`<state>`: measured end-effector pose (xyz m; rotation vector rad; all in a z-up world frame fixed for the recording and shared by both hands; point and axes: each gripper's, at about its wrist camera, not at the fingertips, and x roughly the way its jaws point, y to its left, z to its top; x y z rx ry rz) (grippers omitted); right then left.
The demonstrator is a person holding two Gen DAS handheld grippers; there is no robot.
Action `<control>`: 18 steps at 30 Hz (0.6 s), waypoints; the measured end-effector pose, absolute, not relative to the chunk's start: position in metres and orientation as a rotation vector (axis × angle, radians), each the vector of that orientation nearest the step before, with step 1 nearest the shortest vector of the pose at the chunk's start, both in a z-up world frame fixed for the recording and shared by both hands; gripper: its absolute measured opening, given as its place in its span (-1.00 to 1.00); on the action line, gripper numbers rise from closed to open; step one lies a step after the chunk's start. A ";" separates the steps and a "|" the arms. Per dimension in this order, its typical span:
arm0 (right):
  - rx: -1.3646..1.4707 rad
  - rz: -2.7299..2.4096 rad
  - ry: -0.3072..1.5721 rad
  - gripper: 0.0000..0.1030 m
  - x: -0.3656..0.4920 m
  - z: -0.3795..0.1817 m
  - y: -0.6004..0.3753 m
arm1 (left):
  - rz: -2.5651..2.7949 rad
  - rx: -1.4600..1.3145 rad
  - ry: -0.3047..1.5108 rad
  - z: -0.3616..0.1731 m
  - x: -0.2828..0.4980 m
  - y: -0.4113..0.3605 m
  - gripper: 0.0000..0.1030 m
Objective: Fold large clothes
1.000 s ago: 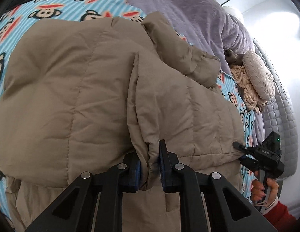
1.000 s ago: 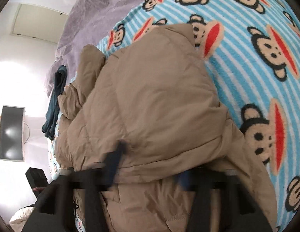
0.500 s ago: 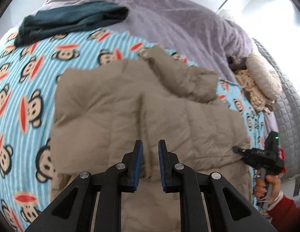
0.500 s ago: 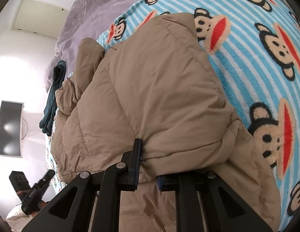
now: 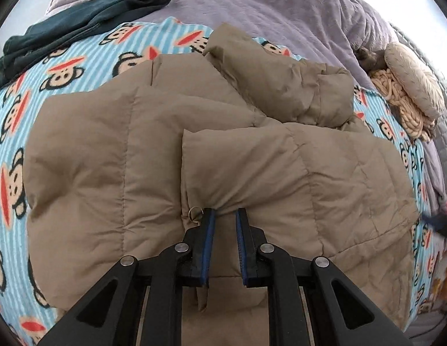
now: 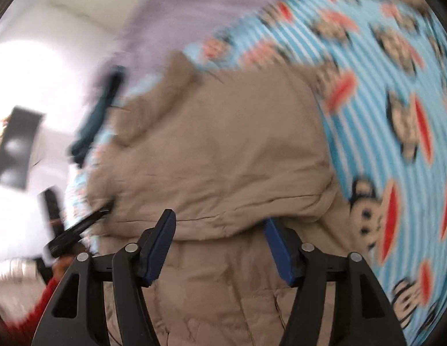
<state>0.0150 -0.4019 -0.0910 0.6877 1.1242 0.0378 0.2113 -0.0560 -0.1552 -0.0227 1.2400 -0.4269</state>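
Observation:
A tan quilted puffer jacket (image 5: pixel 154 155) lies folded on a blue striped monkey-print blanket (image 5: pixel 13 132); it also shows in the right wrist view (image 6: pixel 223 150). My left gripper (image 5: pixel 225 216) is slightly open just at the folded flap's near edge, next to a metal zipper ring (image 5: pixel 194 211), holding nothing. My right gripper (image 6: pixel 220 225) is wide open over the jacket's folded edge, empty. The right wrist view is motion-blurred. The left gripper (image 6: pixel 79 227) shows at the left of the right wrist view.
A dark teal garment (image 5: pixel 79 20) lies at the back left on a purple quilt (image 5: pixel 266 5). Cream pillows and a knit throw (image 5: pixel 408 92) sit at the right. A dark screen (image 6: pixel 16 147) hangs on the wall at the left.
Both grippers have let go of the jacket. The left one opened and pulled back from the flap; the right one opened wide and is moving, blurring its view.

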 end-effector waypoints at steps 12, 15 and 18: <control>1.177 -0.072 1.075 -0.63 0.043 -0.173 -0.506 | -0.396 0.004 1.240 -0.157 0.216 -0.057 -0.66; 1.074 -0.019 1.066 -0.68 0.053 -0.165 -0.497 | -0.393 -0.023 1.250 -0.161 0.220 -0.055 -0.66; 0.946 -0.107 1.142 -0.69 0.058 -0.175 -0.503 | -0.398 -0.032 1.244 -0.166 0.223 -0.058 -0.66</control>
